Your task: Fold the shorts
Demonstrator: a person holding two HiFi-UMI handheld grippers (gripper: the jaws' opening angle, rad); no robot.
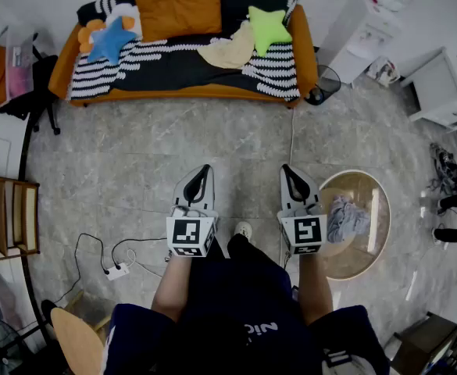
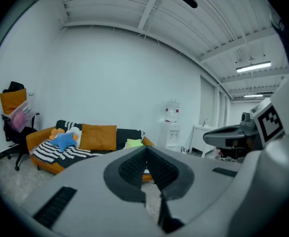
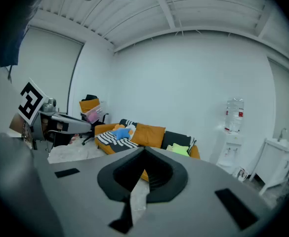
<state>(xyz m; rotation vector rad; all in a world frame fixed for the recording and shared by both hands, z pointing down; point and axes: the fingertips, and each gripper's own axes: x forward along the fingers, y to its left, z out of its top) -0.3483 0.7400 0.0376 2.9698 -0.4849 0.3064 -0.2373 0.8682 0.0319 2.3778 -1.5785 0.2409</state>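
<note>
Bare floor lies open ahead; sofa blocks beyond, round table at right.

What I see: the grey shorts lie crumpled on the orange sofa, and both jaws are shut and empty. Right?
Not the sofa: the head view shows the grey shorts crumpled on the round glass table. Both jaws are shut and empty.
</note>
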